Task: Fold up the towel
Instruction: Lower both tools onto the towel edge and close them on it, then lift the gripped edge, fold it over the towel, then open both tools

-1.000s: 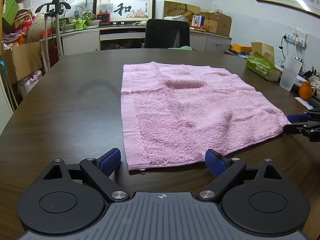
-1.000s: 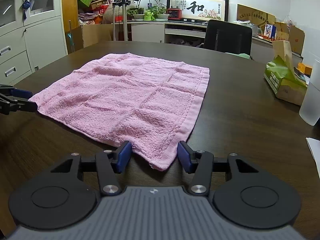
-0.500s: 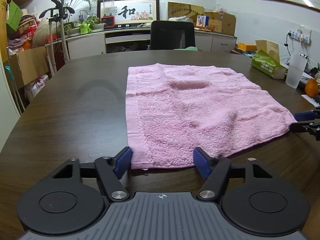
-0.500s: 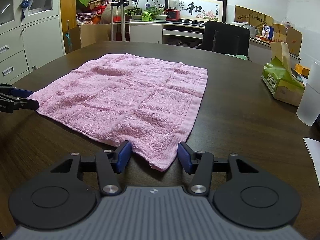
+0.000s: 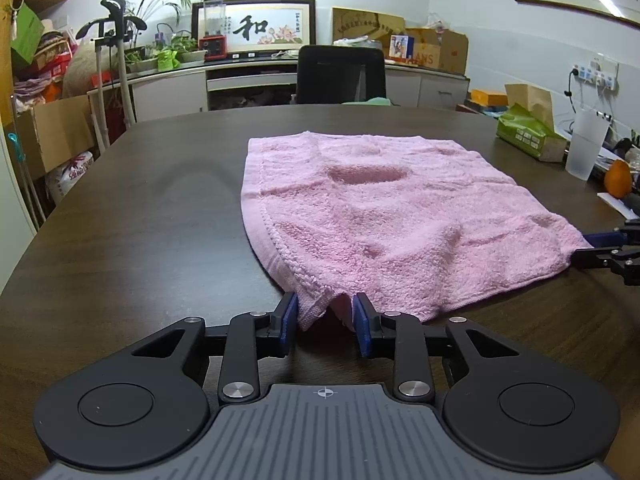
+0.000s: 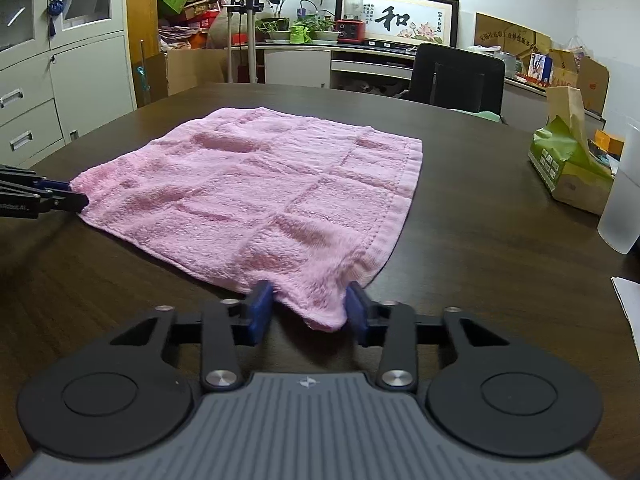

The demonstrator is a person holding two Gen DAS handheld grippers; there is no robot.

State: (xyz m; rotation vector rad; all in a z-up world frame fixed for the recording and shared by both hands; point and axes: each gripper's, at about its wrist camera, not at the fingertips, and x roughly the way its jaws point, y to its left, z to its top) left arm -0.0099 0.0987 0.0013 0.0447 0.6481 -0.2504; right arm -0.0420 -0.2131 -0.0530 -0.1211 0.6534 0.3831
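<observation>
Pink towel [image 5: 384,216] spread flat on the dark table [image 5: 140,232], its 2 near corners bunched.
The left gripper [image 5: 325,312] and the right gripper [image 6: 307,307] each have blue pads pressing a near corner, jaws closing on the puckered terry; crease lines cross the cloth.

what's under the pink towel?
Dark wooden table shows all around the pink towel, which lies spread out on it. Anything beneath the cloth is covered; shallow dents and bumps show, nothing identifiable.
</observation>
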